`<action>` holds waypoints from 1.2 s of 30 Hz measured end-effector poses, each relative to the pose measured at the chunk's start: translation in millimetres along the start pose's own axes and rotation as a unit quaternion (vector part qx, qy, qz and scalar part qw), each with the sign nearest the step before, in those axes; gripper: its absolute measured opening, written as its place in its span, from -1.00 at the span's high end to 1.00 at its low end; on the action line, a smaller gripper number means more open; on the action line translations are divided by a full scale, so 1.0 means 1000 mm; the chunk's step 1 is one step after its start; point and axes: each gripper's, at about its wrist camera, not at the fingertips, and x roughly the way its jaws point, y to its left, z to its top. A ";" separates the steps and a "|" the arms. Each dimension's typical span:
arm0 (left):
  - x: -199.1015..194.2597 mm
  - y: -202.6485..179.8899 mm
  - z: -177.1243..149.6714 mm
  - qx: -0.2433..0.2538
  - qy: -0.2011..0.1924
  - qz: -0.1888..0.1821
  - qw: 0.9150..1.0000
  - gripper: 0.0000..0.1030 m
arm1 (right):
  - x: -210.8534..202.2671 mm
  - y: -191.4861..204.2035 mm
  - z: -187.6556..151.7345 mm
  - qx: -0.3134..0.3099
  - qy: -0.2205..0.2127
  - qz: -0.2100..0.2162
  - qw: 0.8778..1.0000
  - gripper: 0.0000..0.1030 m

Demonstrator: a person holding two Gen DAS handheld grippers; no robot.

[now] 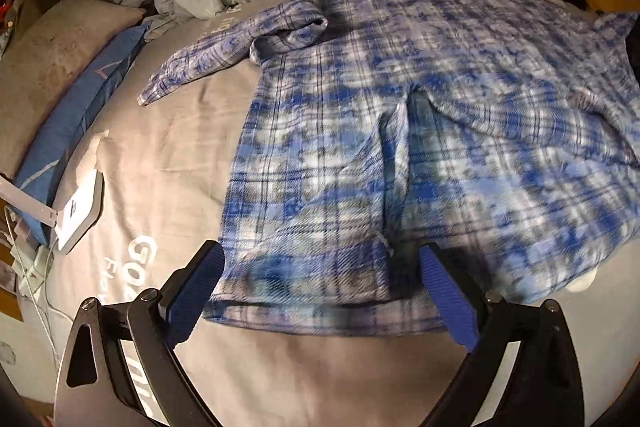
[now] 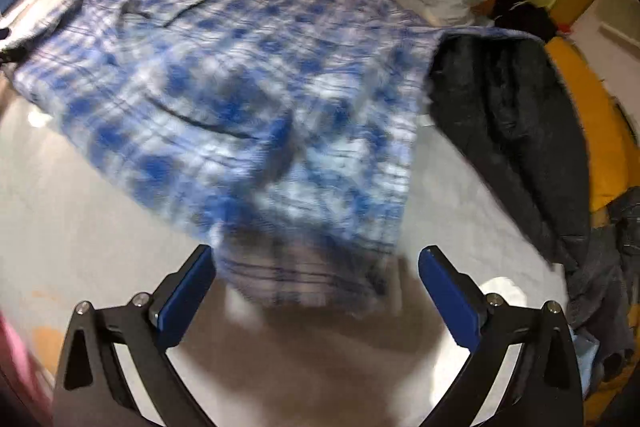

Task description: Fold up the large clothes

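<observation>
While the blue-and-white plaid flannel shirt (image 1: 400,131) lies spread on the grey bed (image 1: 168,163), I see both jaws parted. My left hand-held gripper (image 1: 322,267) and right hand-held gripper (image 2: 316,263) hover at its near hem, gripping nothing.

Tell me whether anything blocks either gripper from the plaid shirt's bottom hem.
Nothing visible does. The left gripper is open, with the plaid shirt hem directly between its fingers. The right gripper is open at the hem's other end, though that view is blurred.

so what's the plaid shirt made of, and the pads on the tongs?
Shirt: looks like soft woven flannel, matte; twill lines show near the hem and it creases loosely. Pads on the left tongs: probably ribbed blue rubber or plastic; fine grooves visible. Cannot confirm either.
</observation>
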 end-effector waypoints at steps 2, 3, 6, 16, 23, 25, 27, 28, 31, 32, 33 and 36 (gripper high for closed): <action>-0.003 -0.001 0.002 0.000 -0.013 0.008 1.000 -0.88 | -0.004 -0.008 0.005 0.030 -0.034 -0.020 0.999 -0.96; -0.006 -0.001 0.002 -0.002 -0.021 0.012 1.000 -0.88 | -0.007 -0.016 0.008 0.052 -0.050 -0.033 0.997 -0.96; -0.013 0.005 0.004 -0.019 -0.036 0.011 0.999 -0.88 | -0.003 -0.037 0.017 0.097 -0.073 -0.107 0.987 -0.96; -0.024 0.021 0.007 -0.031 -0.050 -0.042 0.997 -0.87 | -0.027 -0.067 0.019 0.188 -0.124 0.072 0.972 -0.26; -0.022 -0.012 0.003 0.018 -0.043 -0.064 0.997 -0.79 | -0.014 0.009 0.028 0.049 -0.093 0.086 0.991 0.26; -0.025 -0.016 0.002 0.012 -0.044 -0.089 0.995 -0.61 | -0.008 0.014 0.031 0.064 -0.086 0.142 0.984 0.38; -0.027 -0.016 0.001 -0.007 -0.042 -0.121 0.992 -0.49 | -0.001 0.018 0.037 0.096 -0.070 0.233 0.965 0.42; -0.028 -0.015 0.000 -0.019 -0.042 -0.136 0.990 -0.35 | 0.006 0.022 0.040 0.111 -0.056 0.265 0.956 0.49; -0.025 -0.015 -0.002 -0.037 -0.033 -0.169 0.984 -0.04 | 0.026 0.035 0.049 0.138 -0.028 0.242 0.960 0.54; -0.024 -0.016 -0.002 -0.038 -0.029 -0.173 0.984 -0.01 | 0.032 0.036 0.053 0.145 -0.027 0.214 0.966 0.58; -0.021 -0.018 -0.002 -0.039 -0.023 -0.176 0.983 0.02 | 0.036 0.035 0.056 0.155 -0.031 0.197 0.968 0.59; -0.013 -0.022 -0.001 -0.037 -0.012 -0.180 0.983 0.04 | 0.038 0.022 0.069 0.183 -0.058 0.141 0.971 0.59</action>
